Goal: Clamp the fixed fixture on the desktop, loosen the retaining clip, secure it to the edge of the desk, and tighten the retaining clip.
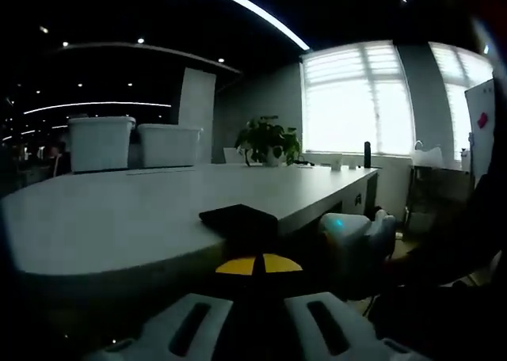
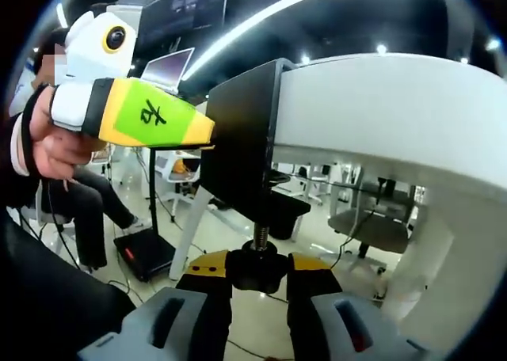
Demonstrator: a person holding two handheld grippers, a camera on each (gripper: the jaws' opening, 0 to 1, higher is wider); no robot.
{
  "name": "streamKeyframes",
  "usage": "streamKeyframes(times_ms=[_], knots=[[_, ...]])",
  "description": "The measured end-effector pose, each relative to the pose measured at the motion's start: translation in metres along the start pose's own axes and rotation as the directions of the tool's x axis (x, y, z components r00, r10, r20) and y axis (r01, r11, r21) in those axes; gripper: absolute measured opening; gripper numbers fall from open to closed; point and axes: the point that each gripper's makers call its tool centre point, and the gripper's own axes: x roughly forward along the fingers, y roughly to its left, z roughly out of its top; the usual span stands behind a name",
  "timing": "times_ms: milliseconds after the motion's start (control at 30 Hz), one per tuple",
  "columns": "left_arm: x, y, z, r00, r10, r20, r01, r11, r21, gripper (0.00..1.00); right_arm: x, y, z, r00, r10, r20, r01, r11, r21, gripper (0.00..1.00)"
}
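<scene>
The black clamp (image 2: pixel 242 151) sits over the edge of the white table (image 2: pixel 396 115), its top plate lying on the table surface (image 1: pixel 238 217). From below, the right tongs (image 2: pixel 257 278) pinch the clamp's round screw knob (image 2: pixel 255 267) under the table edge. The left tongs (image 1: pixel 259 266) appear pressed on the clamp at the table edge, though darkness hides the contact. A hand (image 2: pixel 59 143) holds the left tool.

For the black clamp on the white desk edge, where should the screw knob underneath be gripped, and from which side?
Grip the round black knob at the threaded screw's lower end, coming from below the white desk. It hangs under the black clamp, and the right gripper already has its jaws on either side of it.
</scene>
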Motion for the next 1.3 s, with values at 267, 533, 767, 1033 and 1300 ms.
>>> streamKeyframes(times_ms=[267, 533, 767, 1033, 1300], knots=[[0.000, 0.001, 0.001, 0.999, 0.029, 0.030, -0.028, 0.999, -0.041, 0.01, -0.005, -0.006, 0.003, 0.995, -0.095, 0.016, 0.095, 0.996, 0.003, 0.26], [-0.003, -0.005, 0.009, 0.996, 0.010, 0.087, -0.011, 1.000, 0.006, 0.01, -0.022, -0.011, 0.005, 0.916, -0.402, 0.017, 0.399, 0.913, 0.082, 0.64], [-0.001, -0.001, 0.008, 0.993, -0.008, 0.119, 0.012, 0.999, -0.030, 0.01, -0.026, -0.021, -0.004, 0.742, -0.670, -0.028, 0.670, 0.739, 0.073, 0.61], [-0.002, -0.001, 0.008, 0.987, -0.020, 0.157, 0.028, 0.998, -0.054, 0.01, -0.018, -0.018, -0.012, 0.701, -0.709, -0.076, 0.712, 0.687, 0.145, 0.49], [-0.003, -0.001, 0.007, 0.984, -0.037, 0.174, 0.054, 0.995, -0.090, 0.01, -0.018, -0.016, -0.009, 0.697, -0.715, -0.063, 0.716, 0.687, 0.124, 0.26]])
